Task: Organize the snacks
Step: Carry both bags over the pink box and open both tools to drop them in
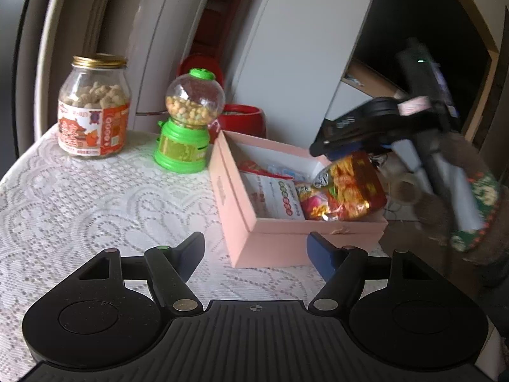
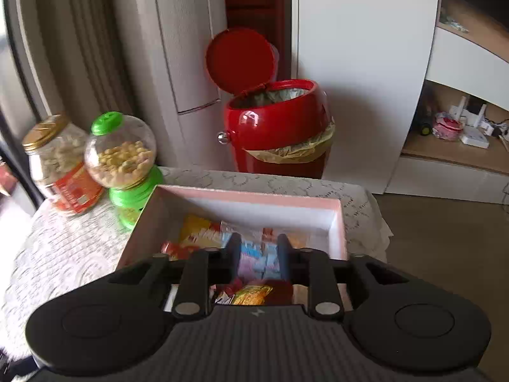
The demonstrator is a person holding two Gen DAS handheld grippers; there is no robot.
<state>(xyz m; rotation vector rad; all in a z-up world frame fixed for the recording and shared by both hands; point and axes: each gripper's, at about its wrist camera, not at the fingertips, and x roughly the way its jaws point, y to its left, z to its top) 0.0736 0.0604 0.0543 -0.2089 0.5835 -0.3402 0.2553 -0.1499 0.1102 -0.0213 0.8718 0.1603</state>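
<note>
A pink box stands on the lace-covered table, also in the right wrist view, with several snack packets inside. A red and gold snack packet lies at its right end, just under my right gripper. In the right wrist view the right gripper hovers over the box, fingers part open, with the packet below them; nothing is clamped. My left gripper is open and empty in front of the box.
A glass jar of snacks with a gold lid and a green candy dispenser stand at the table's back left. An open red bin stands behind the table. A white cabinet and shelves are at the right.
</note>
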